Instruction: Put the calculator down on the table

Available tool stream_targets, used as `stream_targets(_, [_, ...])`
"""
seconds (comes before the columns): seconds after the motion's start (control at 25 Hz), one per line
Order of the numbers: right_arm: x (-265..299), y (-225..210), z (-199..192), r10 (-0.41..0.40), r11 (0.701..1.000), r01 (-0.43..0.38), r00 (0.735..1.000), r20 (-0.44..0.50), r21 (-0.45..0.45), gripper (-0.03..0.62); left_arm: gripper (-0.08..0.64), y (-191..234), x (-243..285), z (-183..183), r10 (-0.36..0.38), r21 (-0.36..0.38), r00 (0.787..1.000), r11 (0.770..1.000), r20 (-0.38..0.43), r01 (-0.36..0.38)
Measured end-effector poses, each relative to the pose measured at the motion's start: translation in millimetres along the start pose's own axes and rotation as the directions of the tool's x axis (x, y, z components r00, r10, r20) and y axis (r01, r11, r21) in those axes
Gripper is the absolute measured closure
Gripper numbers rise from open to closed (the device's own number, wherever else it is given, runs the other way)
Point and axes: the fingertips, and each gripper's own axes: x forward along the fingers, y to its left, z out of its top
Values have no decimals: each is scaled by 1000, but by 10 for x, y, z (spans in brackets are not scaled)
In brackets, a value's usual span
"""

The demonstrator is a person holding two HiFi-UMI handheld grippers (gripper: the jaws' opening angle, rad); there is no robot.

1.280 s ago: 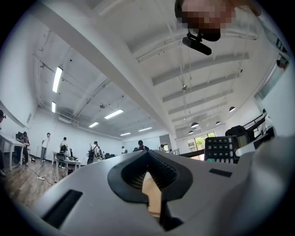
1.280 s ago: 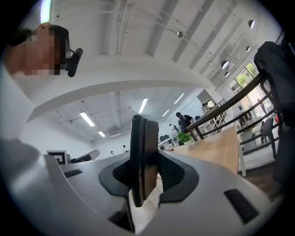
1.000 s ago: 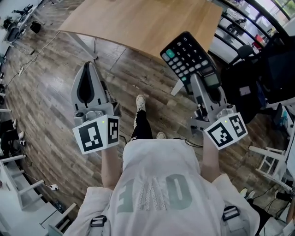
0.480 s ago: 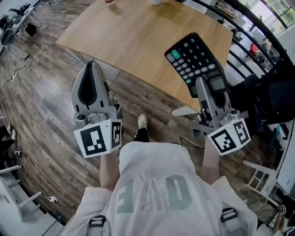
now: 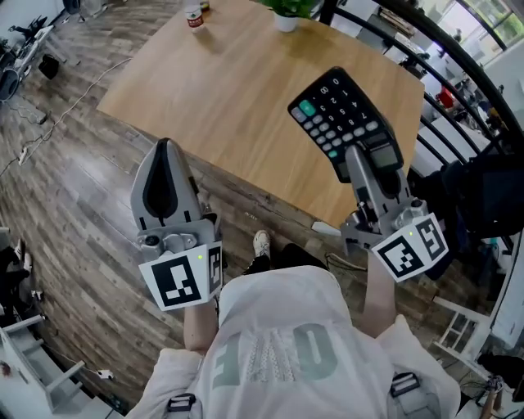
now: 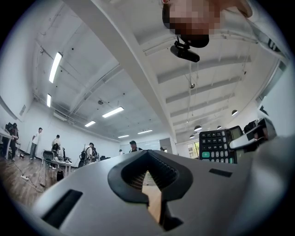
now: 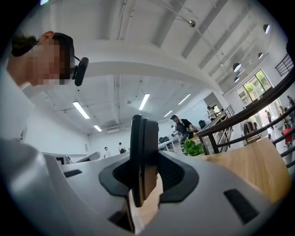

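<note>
The broad light-wood counter (image 5: 237, 90) has slid in much closer, and the black slab calculator with its one green key (image 5: 340, 114) now hangs above its near right corner, no longer over the floorboards (image 5: 74, 213). The right claw (image 5: 358, 159) pinches its display end; the left claw (image 5: 164, 147) is closed on nothing. Lowering looks next.

Over the table (image 5: 221, 90) the calculator (image 5: 340, 110), plant (image 5: 286, 10) behind
</note>
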Motion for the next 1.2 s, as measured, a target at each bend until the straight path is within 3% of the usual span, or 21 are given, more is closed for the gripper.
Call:
stream_targets(0.56, [370,-860,370,61,998,-61,998,-10,2,472,552,-387,767,-129,4,-11,1000,1000,-14,-4])
stream_targets(0.88, [695,-1165,346,121,988,-137,976,-180,-78,472,551,-468,982,-327,1,34,998,999,-57,1])
stream_targets(1.2, [1300,-1248,357,191,956,-255,917,-351,-147,472,551,-295,1337,-581,1,21,997,1000,-74,1])
